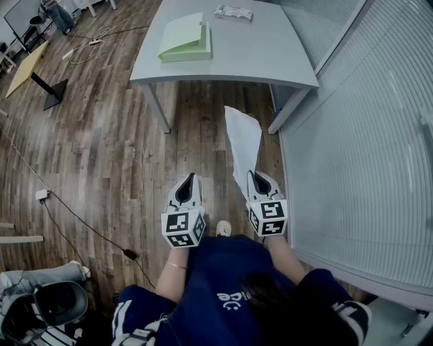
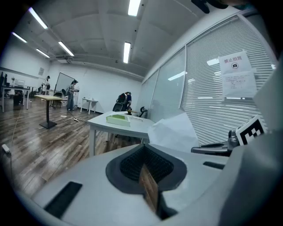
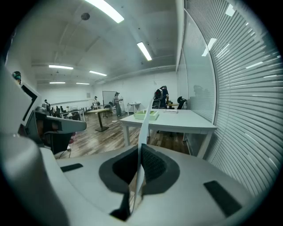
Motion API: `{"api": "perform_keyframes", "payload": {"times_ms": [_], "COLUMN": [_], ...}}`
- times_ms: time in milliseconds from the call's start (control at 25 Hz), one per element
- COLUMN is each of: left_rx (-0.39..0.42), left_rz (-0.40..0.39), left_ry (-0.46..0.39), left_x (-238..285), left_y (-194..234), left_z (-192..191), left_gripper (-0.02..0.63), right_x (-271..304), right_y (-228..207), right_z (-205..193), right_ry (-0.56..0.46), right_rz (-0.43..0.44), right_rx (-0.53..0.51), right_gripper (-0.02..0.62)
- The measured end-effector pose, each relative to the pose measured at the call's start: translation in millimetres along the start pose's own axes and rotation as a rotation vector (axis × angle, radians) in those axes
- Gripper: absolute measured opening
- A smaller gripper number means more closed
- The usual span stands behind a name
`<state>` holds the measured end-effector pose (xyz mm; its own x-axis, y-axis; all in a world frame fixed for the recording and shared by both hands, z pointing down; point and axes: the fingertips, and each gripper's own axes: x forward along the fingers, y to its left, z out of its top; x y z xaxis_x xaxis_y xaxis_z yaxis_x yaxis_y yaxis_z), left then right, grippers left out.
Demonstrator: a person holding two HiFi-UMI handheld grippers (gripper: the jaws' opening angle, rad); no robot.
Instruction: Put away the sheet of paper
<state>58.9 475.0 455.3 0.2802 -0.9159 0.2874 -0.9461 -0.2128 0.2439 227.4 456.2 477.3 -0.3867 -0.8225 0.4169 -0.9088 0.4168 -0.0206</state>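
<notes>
A white sheet of paper (image 1: 242, 142) stands up in the air in front of me, pinched at its lower edge by my right gripper (image 1: 256, 178). In the right gripper view the sheet (image 3: 142, 145) shows edge-on between the shut jaws. My left gripper (image 1: 187, 182) hangs beside it, shut with nothing in it; from its own view the sheet (image 2: 174, 131) shows at the right. A light green folder box (image 1: 185, 42) lies on the grey table (image 1: 250, 57) ahead, also visible as the green box (image 3: 146, 115) in the right gripper view.
A small printed packet (image 1: 233, 12) lies at the table's far edge. A glass wall with blinds (image 1: 365, 149) runs along the right. Cables (image 1: 74, 223) trail over the wood floor at left, and a yellow table (image 1: 27, 67) stands far left. Several people stand far off.
</notes>
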Motion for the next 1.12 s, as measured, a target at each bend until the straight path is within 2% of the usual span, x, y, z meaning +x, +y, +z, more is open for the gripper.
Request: {"api": "perform_keyframes", "payload": {"times_ms": [320,560,920,1120], "left_rx": [0.016,0.015,0.063,0.077], "left_rz": [-0.012,-0.033,-0.115,-0.107], "left_ry": [-0.002,0.004,-0.022,-0.02], "left_x": [22,56,88,99], "left_y": [36,75,113,127], "left_z": [15,36,71,76], "left_gripper": [0.005,0.005,0.005,0.005], "right_x": [37,79,123,139], "right_y": [16,17,36,44], "right_z": [8,28,64,70], "right_ry": [0.023,0.011,-0.039,-0.045], "right_rz": [-0.024,-0.06,-0.123,-0.121], "right_rx": [0.013,0.101,0.102,0.089], "right_gripper": [0.008,0.008,0.009,0.009]}}
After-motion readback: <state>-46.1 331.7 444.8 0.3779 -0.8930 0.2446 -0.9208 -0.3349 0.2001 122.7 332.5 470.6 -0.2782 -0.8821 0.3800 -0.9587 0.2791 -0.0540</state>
